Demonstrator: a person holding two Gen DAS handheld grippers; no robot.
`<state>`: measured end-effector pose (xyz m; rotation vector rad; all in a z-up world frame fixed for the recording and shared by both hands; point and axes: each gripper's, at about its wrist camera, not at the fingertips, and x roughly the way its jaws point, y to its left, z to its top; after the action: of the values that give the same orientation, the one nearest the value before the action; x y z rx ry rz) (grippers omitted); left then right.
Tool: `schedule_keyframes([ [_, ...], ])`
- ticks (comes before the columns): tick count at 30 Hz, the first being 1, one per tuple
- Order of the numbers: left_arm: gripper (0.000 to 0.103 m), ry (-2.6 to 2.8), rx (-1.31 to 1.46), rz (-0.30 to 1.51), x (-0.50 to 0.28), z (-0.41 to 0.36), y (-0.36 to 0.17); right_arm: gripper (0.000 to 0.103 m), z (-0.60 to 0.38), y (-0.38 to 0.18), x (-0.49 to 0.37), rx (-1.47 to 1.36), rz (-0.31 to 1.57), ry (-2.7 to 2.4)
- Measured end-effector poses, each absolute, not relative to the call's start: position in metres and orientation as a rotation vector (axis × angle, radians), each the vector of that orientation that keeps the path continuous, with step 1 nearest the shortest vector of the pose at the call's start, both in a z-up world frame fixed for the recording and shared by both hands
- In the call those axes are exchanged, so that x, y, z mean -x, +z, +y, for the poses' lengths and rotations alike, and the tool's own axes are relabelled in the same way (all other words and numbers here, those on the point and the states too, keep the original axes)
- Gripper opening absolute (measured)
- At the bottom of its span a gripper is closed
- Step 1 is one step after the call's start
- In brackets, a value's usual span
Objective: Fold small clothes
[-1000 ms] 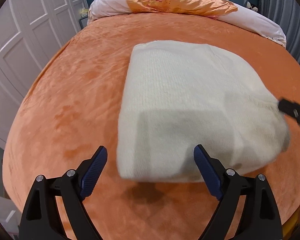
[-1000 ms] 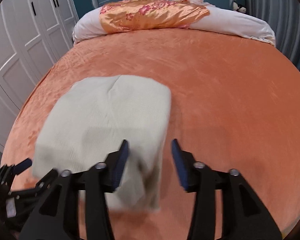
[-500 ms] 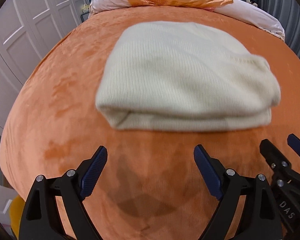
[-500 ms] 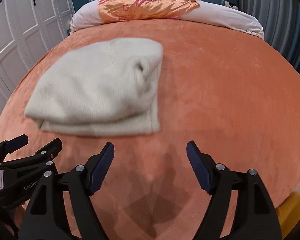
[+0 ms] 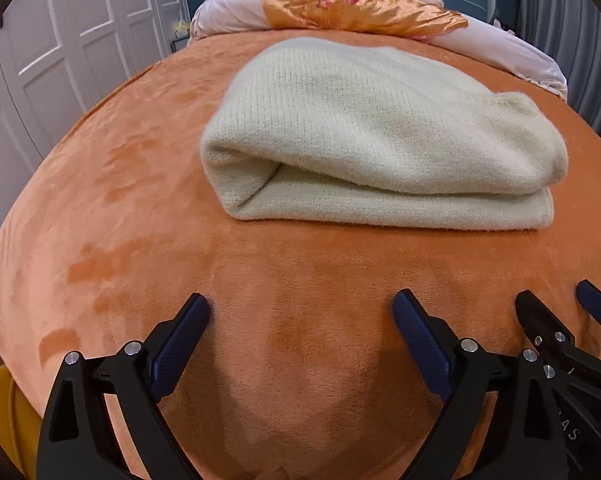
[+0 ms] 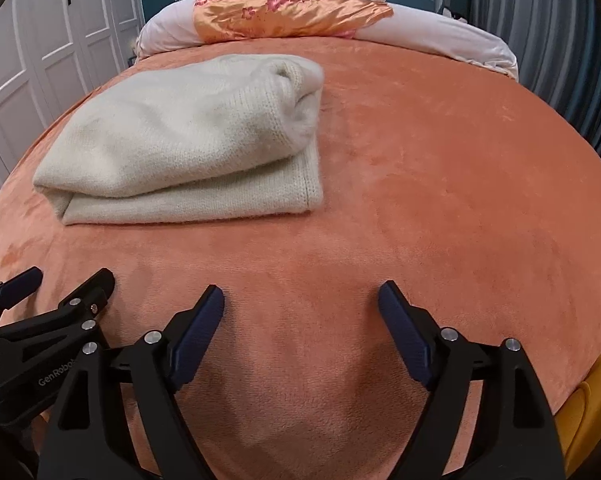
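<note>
A cream knitted sweater (image 5: 360, 132) (image 6: 188, 128) lies folded in half on the orange bed cover (image 5: 120, 200) (image 6: 440, 160), with its fold edges facing me. My left gripper (image 5: 300, 300) hovers over bare cover in front of the sweater, open and with nothing between its blue pads. Just to its right, my right gripper (image 6: 300, 290) also stands clear of the sweater; its jaws are opening and hold nothing. Each wrist view shows the other gripper at its edge: the right gripper (image 5: 558, 294) low on the right, the left gripper (image 6: 68, 276) low on the left.
White pillows under an orange flowered satin cloth (image 5: 356, 8) (image 6: 284, 8) lie at the head of the bed, before a blue headboard. White wardrobe doors (image 5: 60, 40) line the left side and a grey curtain (image 6: 540, 40) the right. Something yellow (image 6: 592, 400) sits below the bed's near edge.
The sweater's near part was let go and now rests folded on the bed. Both grippers drew back toward the near edge, and the right jaws spread wider.
</note>
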<state>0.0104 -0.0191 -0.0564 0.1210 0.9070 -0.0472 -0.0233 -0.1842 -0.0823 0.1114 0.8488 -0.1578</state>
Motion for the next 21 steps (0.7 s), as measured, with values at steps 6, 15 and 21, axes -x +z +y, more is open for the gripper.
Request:
schedule_keyframes([
  [6,0.092,-0.050,-0.110,0.890,-0.010,-0.016,-0.059,0.084,-0.185,-0.084,0.023,-0.116,0.849,-0.184],
  [15,0.092,-0.045,-0.115,0.857,-0.007,-0.015,-0.061,0.088,-0.187,-0.089,0.029,-0.116,0.812,-0.182],
  [21,0.092,-0.032,-0.118,0.840,-0.004,-0.017,-0.063,0.088,-0.187,-0.093,0.036,-0.108,0.773,-0.181],
])
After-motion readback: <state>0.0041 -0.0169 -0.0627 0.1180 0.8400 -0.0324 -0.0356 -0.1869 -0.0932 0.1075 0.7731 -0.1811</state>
